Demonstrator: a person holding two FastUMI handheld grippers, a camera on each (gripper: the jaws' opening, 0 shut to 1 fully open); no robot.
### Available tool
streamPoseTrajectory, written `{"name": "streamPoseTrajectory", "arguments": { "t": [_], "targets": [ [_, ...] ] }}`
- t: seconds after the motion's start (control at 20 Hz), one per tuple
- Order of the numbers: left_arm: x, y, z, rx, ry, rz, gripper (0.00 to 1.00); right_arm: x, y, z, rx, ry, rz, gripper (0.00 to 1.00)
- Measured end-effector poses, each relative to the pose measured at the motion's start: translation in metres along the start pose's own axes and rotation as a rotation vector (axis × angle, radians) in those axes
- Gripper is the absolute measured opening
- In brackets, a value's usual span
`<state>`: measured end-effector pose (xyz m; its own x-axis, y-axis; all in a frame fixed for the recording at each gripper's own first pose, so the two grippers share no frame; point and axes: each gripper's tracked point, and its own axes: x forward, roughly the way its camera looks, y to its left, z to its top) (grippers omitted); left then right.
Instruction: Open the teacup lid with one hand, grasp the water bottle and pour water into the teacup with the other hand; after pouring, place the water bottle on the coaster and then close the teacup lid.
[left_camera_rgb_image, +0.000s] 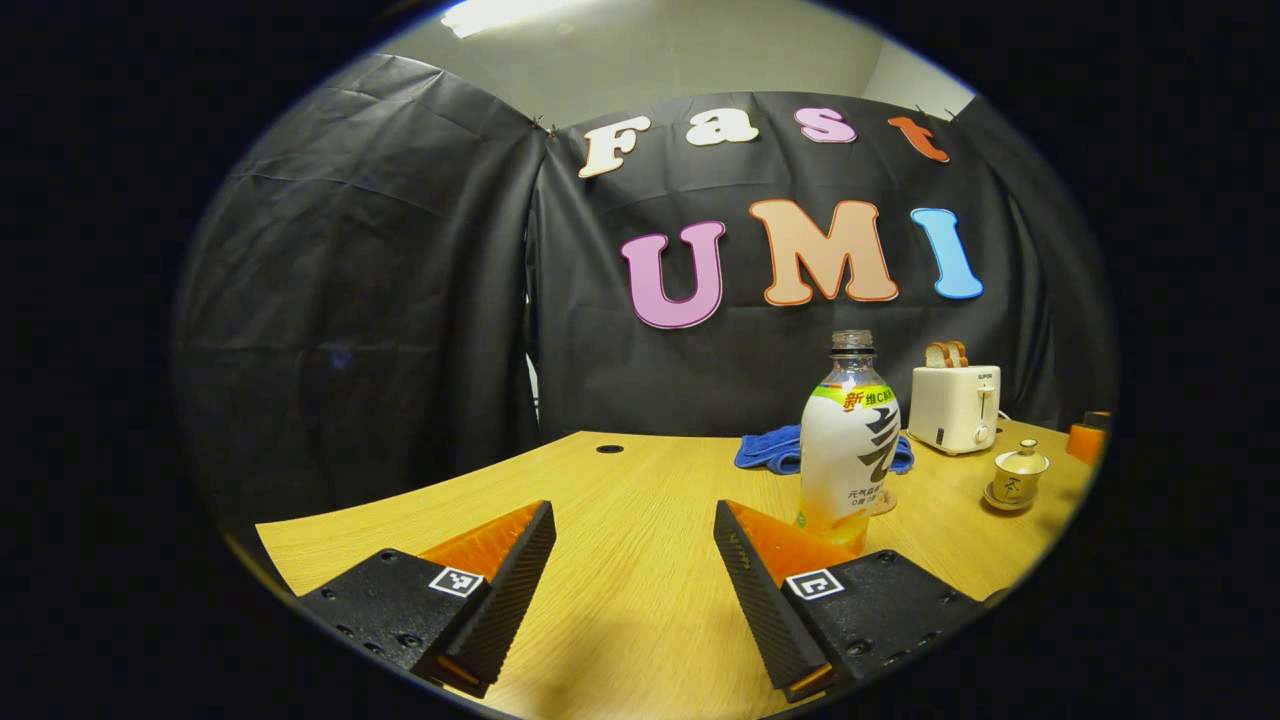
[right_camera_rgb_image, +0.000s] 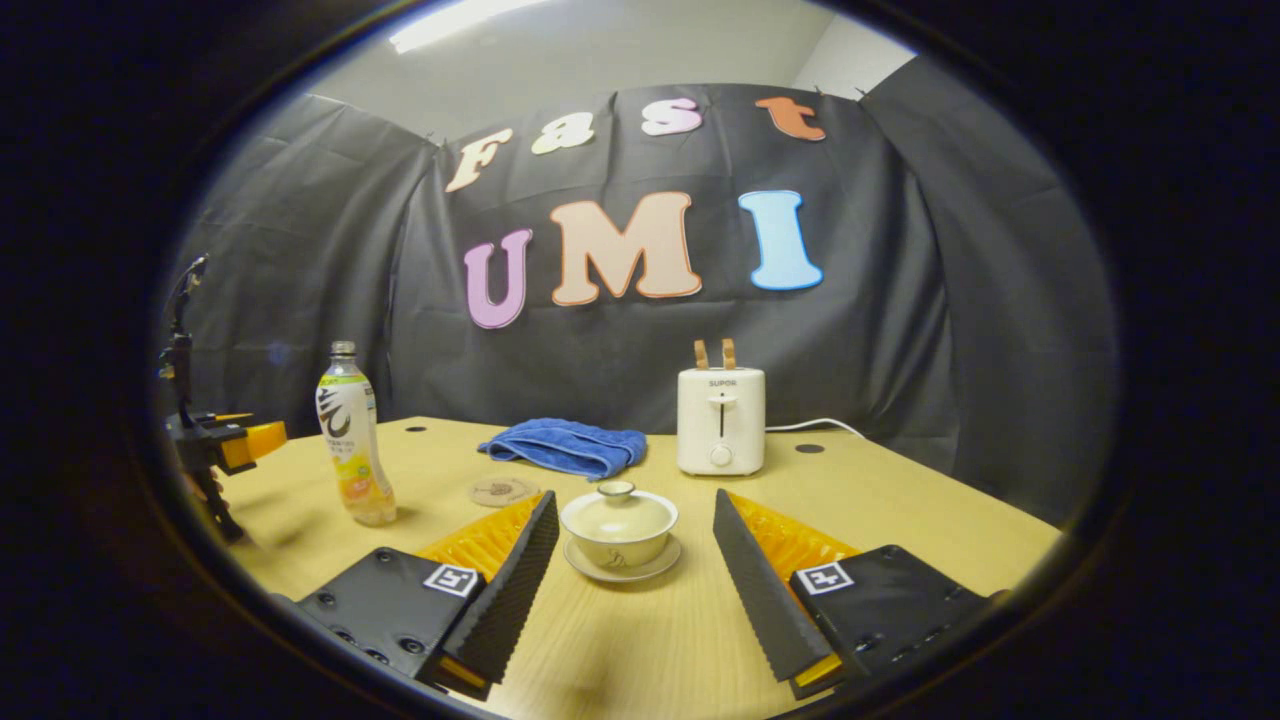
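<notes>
Left gripper view looks across the wooden table (left_camera_rgb_image: 620, 600), with the left gripper (left_camera_rgb_image: 635, 560) low over the near edge, its fingers spread wide and nothing between them. Just beyond the right-hand finger stands the water bottle (left_camera_rgb_image: 848, 445), upright, uncapped, with a little orange liquid at the bottom. Behind it lies a blue towel (left_camera_rgb_image: 770, 448), then a white toaster (left_camera_rgb_image: 953, 407) with bread in its slots, and nearer, the small teacup (left_camera_rgb_image: 1015, 478) on its saucer, lid on.

In the right gripper view, the left gripper (right_camera_rgb_image: 235, 440) shows far left, beside the bottle (right_camera_rgb_image: 352, 450). Next comes a round coaster (right_camera_rgb_image: 503, 490), flat on the table, bare, between bottle and teacup. The right gripper (right_camera_rgb_image: 632, 570) hovers low with its fingers wide apart, and the lidded teacup (right_camera_rgb_image: 619, 525) sits just ahead between their tips, untouched. The towel (right_camera_rgb_image: 565, 446) and toaster (right_camera_rgb_image: 720, 420) stand behind it.
</notes>
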<state>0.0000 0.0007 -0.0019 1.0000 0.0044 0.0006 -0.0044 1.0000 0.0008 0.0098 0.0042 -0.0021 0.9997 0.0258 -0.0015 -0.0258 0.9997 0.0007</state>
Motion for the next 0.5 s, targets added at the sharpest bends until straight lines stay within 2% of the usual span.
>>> {"name": "streamPoseTrajectory", "arguments": {
  "t": [0.5],
  "targets": [
    [0.000,0.000,0.000,0.000,0.001,0.000,0.94,0.039,0.011,-0.001,0.002,0.005,0.028,0.99]
  ]
}}
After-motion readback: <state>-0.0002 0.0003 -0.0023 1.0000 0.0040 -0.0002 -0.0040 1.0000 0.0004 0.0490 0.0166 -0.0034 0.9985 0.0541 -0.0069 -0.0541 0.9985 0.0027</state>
